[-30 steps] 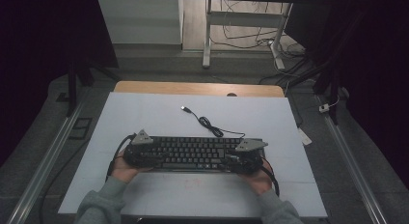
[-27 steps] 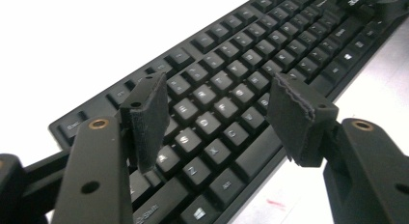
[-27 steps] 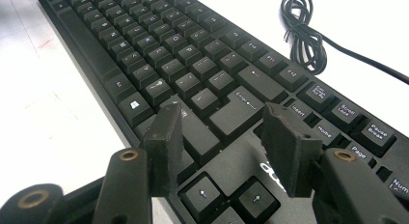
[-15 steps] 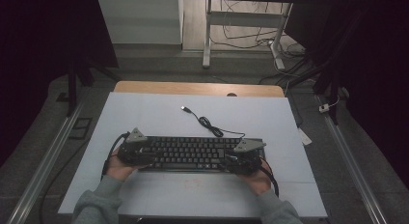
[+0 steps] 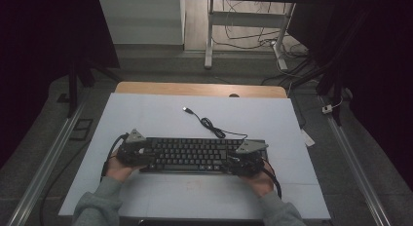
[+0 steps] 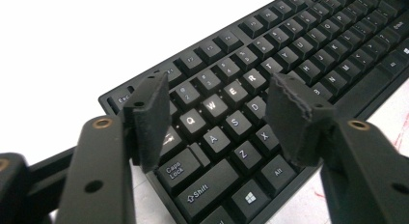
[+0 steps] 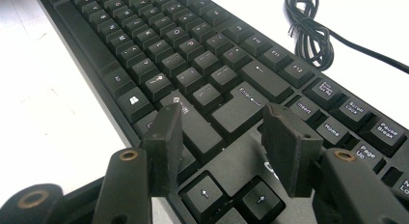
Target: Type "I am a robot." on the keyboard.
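A black keyboard (image 5: 190, 155) lies across the near half of the pale table top (image 5: 146, 114). Its cable (image 5: 210, 124) curls away behind it to a loose USB plug (image 5: 186, 109). My left gripper (image 5: 146, 157) is over the keyboard's left end. In the left gripper view its jaws (image 6: 217, 118) stand apart above the Q, A and S keys (image 6: 214, 134); they have just been closing a little, and the pads press on nothing. My right gripper (image 5: 233, 162) is at the right end. Its jaws (image 7: 222, 142) stand open above the arrow keys (image 7: 205, 194), below Enter (image 7: 241, 105).
A strip of wood (image 5: 195, 88) edges the far side of the table. Metal rails (image 5: 53, 158) run along both sides. A desk frame with loose wires (image 5: 243, 36) stands on the floor behind. The coiled cable (image 7: 308, 26) lies just past the keyboard's back edge.
My left gripper has shifted slightly to the left at the keyboard's end. The right gripper has stayed put and the keyboard has hardly moved.
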Motion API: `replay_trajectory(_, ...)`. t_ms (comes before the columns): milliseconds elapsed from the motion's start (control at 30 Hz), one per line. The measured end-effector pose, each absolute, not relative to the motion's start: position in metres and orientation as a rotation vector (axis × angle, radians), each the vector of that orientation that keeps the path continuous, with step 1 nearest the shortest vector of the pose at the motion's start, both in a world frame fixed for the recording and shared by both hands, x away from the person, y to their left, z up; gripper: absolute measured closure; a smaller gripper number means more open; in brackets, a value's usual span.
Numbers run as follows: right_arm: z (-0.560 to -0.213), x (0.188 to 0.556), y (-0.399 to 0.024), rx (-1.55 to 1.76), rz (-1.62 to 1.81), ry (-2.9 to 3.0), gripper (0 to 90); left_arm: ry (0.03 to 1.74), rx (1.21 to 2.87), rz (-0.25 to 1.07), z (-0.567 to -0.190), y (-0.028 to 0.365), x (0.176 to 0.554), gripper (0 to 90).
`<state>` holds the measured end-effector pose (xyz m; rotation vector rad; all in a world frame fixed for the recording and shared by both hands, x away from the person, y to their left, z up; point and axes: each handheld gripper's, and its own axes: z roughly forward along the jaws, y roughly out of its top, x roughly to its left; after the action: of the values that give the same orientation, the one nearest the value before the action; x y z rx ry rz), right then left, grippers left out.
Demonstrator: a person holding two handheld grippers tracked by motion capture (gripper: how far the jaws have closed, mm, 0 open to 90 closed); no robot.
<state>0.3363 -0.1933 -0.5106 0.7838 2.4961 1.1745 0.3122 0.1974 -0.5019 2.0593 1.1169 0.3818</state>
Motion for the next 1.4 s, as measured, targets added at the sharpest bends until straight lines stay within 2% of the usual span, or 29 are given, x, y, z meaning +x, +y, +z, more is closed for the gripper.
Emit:
replay_trajectory(400,-0.511,0.336,-0.192,0.771,1.161,2.501,49.6,1.108,2.136,0.381,-0.511,0.194,0.313,81.0)
replay_trajectory(500,-0.511,0.336,-0.192,0.770,1.158,2.502,49.6,1.101,2.153,0.375,-0.514,0.192,0.314,87.6)
replay_trajectory(1400,-0.512,0.336,-0.191,0.766,1.149,2.506,49.5,1.110,2.182,0.397,-0.524,0.185,0.316,89.0)
